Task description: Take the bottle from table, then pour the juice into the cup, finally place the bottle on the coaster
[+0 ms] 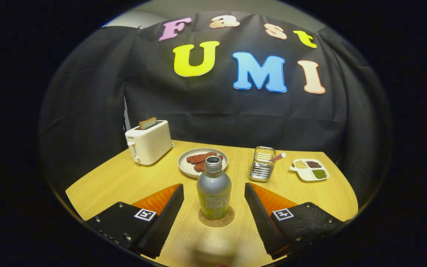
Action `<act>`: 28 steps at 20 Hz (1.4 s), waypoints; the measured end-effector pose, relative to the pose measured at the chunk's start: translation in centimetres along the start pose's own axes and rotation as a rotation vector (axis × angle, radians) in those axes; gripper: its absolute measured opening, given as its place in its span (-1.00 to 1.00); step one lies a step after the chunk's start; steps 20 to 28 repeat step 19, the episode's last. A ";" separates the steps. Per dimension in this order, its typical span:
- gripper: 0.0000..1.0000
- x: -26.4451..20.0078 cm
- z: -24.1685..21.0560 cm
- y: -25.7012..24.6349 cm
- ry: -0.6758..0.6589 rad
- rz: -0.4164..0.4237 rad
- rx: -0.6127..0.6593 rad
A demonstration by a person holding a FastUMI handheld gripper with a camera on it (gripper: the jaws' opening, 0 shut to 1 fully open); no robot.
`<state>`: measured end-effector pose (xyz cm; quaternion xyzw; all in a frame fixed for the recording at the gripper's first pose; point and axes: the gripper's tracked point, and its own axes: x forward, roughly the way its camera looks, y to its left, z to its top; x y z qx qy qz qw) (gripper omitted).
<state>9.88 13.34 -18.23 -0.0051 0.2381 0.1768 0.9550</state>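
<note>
Gripper view: bottle [214, 189] is standing upright on the coaster [216, 217], cap off. Prob. light, stiff metal, slick sides; best taken at mid-body w/ care. Tongs [214, 211] are hanging spread wide either side, not touching. Plate [202, 162] and toaster [148, 142] are sitting beyond on the counter [124, 181].

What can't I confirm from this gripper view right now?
- Juice level in the bottle: its opaque body hides it.
- Coaster: mostly covered by the bottle standing on it.
- Toaster slot contents: too small to identify.
- Gripper: fingers open either side of the bottle, not touching.
</note>
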 end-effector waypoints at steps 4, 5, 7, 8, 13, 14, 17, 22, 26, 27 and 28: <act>0.96 -5.2 2.8 -0.8 -0.075 -0.049 -0.005; 0.96 -6.4 3.4 -1.1 -0.088 -0.067 -0.003; 0.96 -8.6 4.5 -1.5 -0.118 -0.092 0.016; 0.96 -9.7 5.0 -1.8 -0.138 -0.108 0.030; 0.96 -14.5 5.9 -1.9 -0.235 -0.173 0.027; 0.96 -15.0 5.7 -1.7 -0.238 -0.174 0.023; 0.96 -16.2 6.0 -1.4 -0.269 -0.184 0.009; 0.96 -16.6 6.1 -0.2 -0.272 -0.155 0.008; 0.96 -16.6 6.1 -0.2 -0.272 -0.155 0.008; 0.96 -16.6 6.1 -0.2 -0.272 -0.155 0.008; 0.96 -16.6 6.1 -0.2 -0.272 -0.155 0.008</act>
